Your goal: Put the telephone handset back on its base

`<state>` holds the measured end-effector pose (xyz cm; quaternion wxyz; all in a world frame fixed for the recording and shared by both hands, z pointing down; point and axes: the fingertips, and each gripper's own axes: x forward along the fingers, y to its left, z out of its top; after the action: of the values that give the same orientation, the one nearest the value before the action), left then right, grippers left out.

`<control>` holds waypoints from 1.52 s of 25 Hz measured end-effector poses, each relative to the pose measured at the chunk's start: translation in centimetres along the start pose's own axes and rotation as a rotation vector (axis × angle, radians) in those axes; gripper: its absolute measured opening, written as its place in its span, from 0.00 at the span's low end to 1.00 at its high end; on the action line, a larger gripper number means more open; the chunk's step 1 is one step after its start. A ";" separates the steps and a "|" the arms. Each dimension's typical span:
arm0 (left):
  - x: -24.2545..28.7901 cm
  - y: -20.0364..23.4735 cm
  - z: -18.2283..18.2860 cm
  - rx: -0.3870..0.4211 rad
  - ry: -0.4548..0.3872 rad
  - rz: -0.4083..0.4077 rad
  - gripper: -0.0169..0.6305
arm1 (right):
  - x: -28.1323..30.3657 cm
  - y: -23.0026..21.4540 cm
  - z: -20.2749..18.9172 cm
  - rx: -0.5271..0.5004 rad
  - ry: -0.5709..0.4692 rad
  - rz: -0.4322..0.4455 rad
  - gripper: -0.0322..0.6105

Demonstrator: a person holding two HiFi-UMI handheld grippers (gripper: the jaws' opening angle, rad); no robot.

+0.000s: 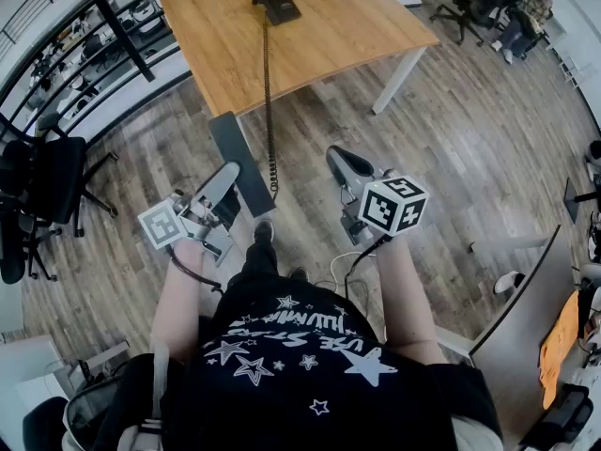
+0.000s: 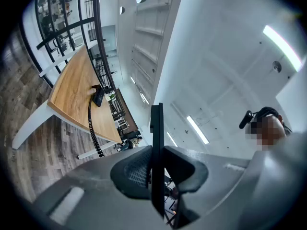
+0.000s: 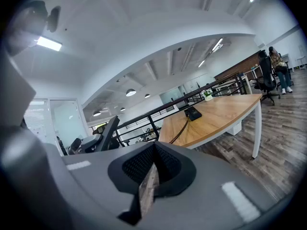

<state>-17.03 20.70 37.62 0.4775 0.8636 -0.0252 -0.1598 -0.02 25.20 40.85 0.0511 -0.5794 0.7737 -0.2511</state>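
Observation:
The black telephone base (image 1: 275, 3) sits at the far end of a wooden table (image 1: 329, 36). Its coiled cord (image 1: 270, 111) hangs off the table's near edge and runs toward me. The dark grey handset (image 1: 235, 153) is in the air over the floor, well short of the table, with my left gripper (image 1: 228, 175) shut on its lower part. In the left gripper view the handset (image 2: 156, 128) stands edge-on between the pads, with the base (image 2: 97, 97) far off. My right gripper (image 1: 340, 161) is beside it, shut and holding nothing; its view shows the base (image 3: 193, 112).
A black office chair (image 1: 42, 186) stands at the left. Seated people and more chairs (image 1: 507, 3) are at the far right. A white table leg (image 1: 399, 73) reaches the wood floor. A desk partition (image 1: 521, 318) stands at the near right. A black railing (image 1: 103, 26) runs behind the table.

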 end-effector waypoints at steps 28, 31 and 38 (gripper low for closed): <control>5.4 8.7 9.1 -0.030 0.052 -0.003 0.15 | 11.0 -5.2 5.5 0.005 -0.010 -0.076 0.05; 6.6 9.7 11.0 -0.023 0.070 -0.023 0.15 | 13.3 -5.8 6.7 0.000 -0.017 -0.088 0.05; 8.2 12.3 14.8 -0.038 0.103 -0.050 0.15 | 17.9 -7.0 8.8 0.007 -0.030 -0.126 0.05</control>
<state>-12.39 0.33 38.53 0.4903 0.8619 0.0240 -0.1275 3.60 4.37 40.12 0.0487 -0.6304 0.7340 -0.2478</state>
